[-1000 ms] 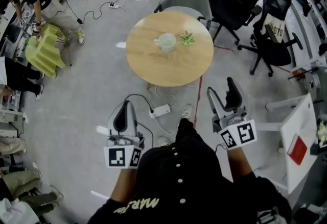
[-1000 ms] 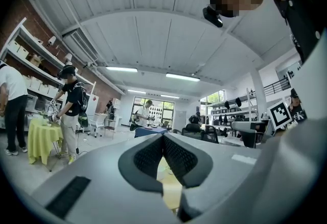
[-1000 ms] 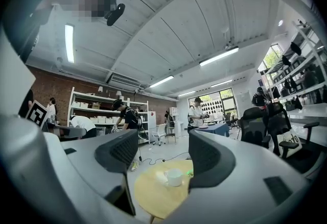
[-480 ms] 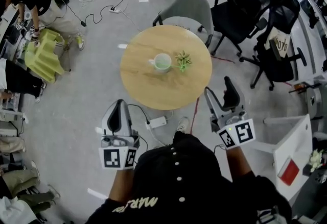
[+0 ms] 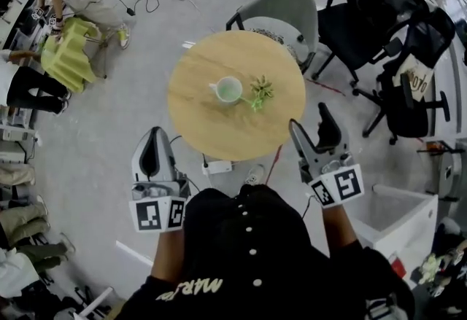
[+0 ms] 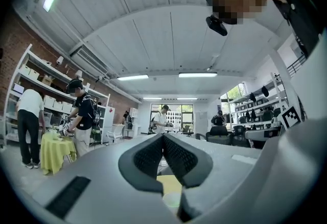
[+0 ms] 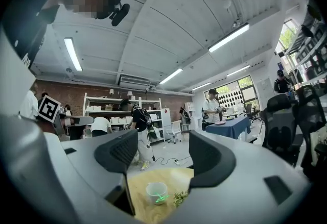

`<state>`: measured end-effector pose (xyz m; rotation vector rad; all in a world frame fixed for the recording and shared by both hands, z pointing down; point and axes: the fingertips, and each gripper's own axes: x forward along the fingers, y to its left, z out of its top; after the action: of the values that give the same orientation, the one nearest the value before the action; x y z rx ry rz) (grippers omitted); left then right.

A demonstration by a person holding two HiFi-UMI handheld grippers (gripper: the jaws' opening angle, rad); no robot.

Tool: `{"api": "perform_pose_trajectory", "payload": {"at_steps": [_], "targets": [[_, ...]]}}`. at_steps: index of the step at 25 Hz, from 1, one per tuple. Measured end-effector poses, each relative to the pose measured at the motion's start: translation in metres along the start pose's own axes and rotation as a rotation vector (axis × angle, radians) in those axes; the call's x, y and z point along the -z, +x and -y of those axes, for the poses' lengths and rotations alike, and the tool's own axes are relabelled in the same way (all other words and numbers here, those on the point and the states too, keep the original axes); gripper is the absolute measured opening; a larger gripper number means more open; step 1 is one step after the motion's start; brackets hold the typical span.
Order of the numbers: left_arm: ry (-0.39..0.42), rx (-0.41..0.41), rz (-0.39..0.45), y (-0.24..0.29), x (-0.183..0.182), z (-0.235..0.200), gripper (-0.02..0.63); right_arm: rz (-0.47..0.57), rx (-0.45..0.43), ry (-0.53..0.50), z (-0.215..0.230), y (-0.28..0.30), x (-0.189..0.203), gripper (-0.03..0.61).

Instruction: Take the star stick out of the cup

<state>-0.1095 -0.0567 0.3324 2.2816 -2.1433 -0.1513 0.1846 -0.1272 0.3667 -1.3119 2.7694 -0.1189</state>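
Two empty tongs: left tongs (image 6: 163, 137) pinched together, right tongs (image 7: 162, 147) spread wide.

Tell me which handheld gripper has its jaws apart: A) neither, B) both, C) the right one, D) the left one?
C: on the right gripper the jaws stand wide apart, with the white handled cup on the round wooden table seen through the gap; on the left gripper they press together.

One cup (image 5: 228, 90), one round table (image 5: 211, 129), two hand-held grippers (image 5: 151, 154) (image 5: 312, 129)
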Motion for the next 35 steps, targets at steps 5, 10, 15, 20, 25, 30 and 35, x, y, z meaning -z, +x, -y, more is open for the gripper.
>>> {"api": "perform_pose_trajectory", "payload": {"at_steps": [5,10,15,20,25,30,35], "targets": [[0.007,-0.016,-0.041,0.002,0.010,0.005,0.003,-0.010,-0.006,0.024,0.016,0.008,0.017,0.304],[0.006,-0.032,-0.056,0.006,0.019,0.002,0.003,-0.049,-0.021,0.015,0.023,0.019,0.042,0.304],[-0.011,-0.013,-0.075,0.018,0.029,-0.010,0.003,-0.083,-0.040,-0.008,0.012,0.037,0.053,0.304],[-0.015,0.013,-0.076,0.038,0.028,-0.021,0.003,-0.138,-0.053,-0.001,0.006,0.061,0.067,0.302],[-0.035,0.014,-0.112,0.051,0.043,-0.044,0.003,-0.197,-0.071,-0.001,-0.004,0.088,0.086,0.299],[-0.057,0.019,-0.139,0.066,0.060,-0.066,0.003,-0.256,-0.105,-0.027,-0.012,0.113,0.108,0.301],[-0.086,0.043,-0.177,0.078,0.082,-0.073,0.003,-0.310,-0.114,-0.008,-0.016,0.129,0.139,0.305]]}}
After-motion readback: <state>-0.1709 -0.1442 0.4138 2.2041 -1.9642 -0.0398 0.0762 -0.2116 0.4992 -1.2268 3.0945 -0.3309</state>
